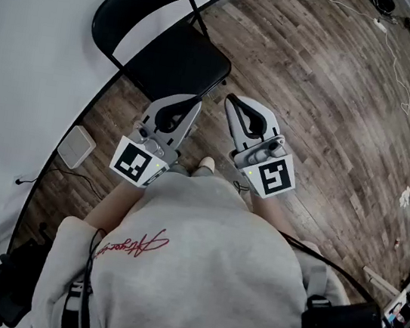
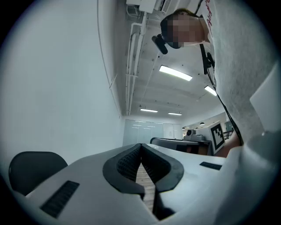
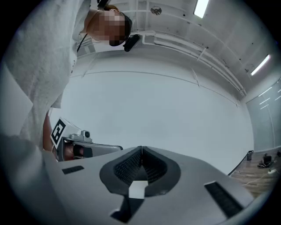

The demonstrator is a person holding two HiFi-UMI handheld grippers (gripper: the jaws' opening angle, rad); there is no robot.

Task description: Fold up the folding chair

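The folding chair [image 1: 176, 62] stands unfolded at the upper left of the head view. Its black seat lies flat, and its rounded backrest rises on the side nearest the white wall [image 1: 33, 34]. In the left gripper view the backrest shows as a dark shape at the lower left edge. The left gripper [image 1: 193, 105] is held just before the seat's near edge, and its tips overlap that edge in the head view. Its own view shows the two ribbed jaws pressed together at the tip with nothing between them, and no contact with the chair can be made out. The right gripper [image 1: 231, 101] sits just beside the left one, over the wooden floor [image 1: 314, 99] and clear of the chair. Its jaws are likewise closed on each other and empty. Both grippers point away from the person, whose grey sweatshirt [image 1: 197, 265] fills the lower part of the head view. A small white box [image 1: 77, 146] lies on the floor against the wall to the left, and thin cables [image 1: 401, 74] trail across the planks at the upper right, well apart from the chair.
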